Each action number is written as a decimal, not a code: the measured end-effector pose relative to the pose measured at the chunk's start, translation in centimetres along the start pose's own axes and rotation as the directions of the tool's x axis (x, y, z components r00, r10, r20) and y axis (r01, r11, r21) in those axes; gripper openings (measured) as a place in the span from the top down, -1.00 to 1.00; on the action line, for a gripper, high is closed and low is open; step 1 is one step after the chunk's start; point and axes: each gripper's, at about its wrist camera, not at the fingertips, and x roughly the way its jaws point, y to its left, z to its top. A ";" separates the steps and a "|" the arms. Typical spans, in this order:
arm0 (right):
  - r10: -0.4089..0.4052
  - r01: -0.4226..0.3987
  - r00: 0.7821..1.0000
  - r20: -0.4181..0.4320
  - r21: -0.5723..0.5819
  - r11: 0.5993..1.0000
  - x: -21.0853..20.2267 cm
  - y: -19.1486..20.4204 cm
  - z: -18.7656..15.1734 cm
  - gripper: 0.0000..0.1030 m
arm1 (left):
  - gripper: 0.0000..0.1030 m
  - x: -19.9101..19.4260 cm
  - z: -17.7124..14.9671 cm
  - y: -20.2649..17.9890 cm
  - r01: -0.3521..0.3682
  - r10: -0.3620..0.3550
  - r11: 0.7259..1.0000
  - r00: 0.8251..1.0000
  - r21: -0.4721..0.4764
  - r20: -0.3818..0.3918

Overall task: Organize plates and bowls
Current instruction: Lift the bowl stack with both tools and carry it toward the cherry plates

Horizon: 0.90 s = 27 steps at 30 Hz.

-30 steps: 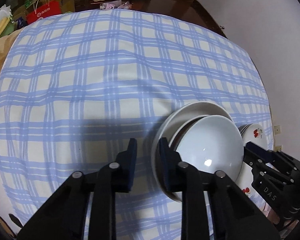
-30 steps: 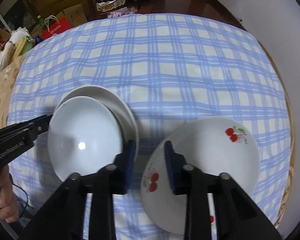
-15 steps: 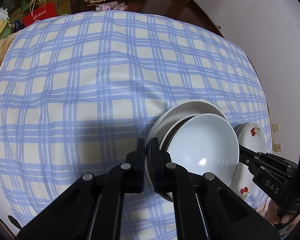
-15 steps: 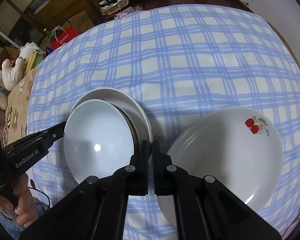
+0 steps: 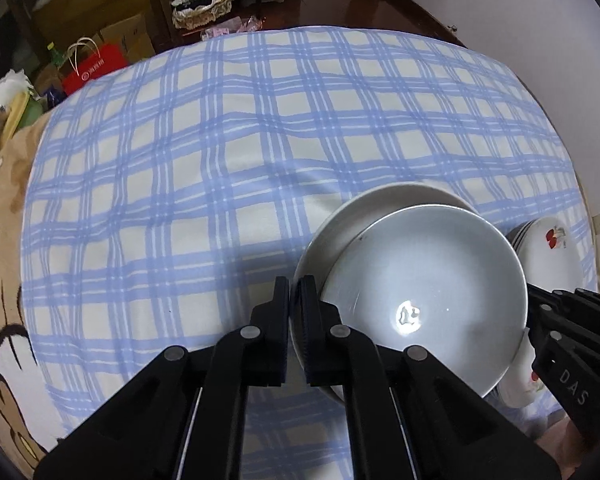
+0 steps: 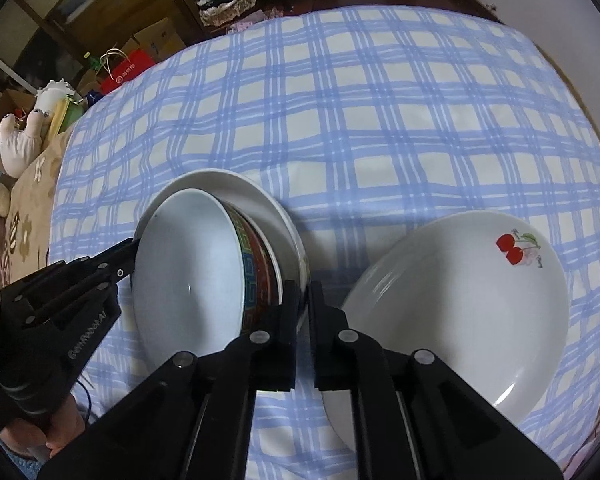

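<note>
I have both grippers aimed steeply down over the blue-checked tablecloth (image 5: 188,184). The left gripper (image 5: 298,292) has its jaws drawn together; they have just been closing, and from its own camera the rim of the white plate (image 5: 332,232) sits right at the tip of the right-hand finger, though I cannot tell whether that rim is pinched or only alongside. The right gripper (image 6: 305,296) also stands with its jaws nearly together after closing, with only a thin gap and the cloth showing between the tips, nothing gripped.

Just left of my right fingers lies the white plate (image 6: 268,208), and in it sits a bowl (image 6: 196,272) tilted on its side, white within, with a red, blue and green patterned band on the outside. Nothing is in the bowl apart from a glint of light. Just right of those fingers is the cherry plate (image 6: 460,300), a white dish with a pair of red cherries printed near its far rim; from the left camera it looks like a stack of several.

Writing: the right gripper body reads "DAS" in the left view, and the left gripper (image 6: 134,246) reads "GenRobot.AI". A red shopping bag (image 6: 130,70) beyond the table carries white print I cannot read.
</note>
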 end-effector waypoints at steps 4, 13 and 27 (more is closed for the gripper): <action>0.020 -0.021 1.000 0.014 0.062 0.998 0.1 -0.7 -0.1 0.85 | 0.92 0.2 0.3 0.9 0.054 -0.054 0.998 0.999 -0.042 0.001; 0.009 -0.009 1.000 0.010 0.048 0.999 0.2 -0.6 0.1 0.85 | 0.92 0.3 0.3 1.2 0.069 -0.069 0.997 0.998 -0.045 0.008; 0.032 -0.035 0.999 0.038 0.078 0.996 0.2 -1.0 -0.4 0.85 | 0.91 0.6 0.1 1.7 0.091 -0.091 0.994 0.996 -0.067 0.005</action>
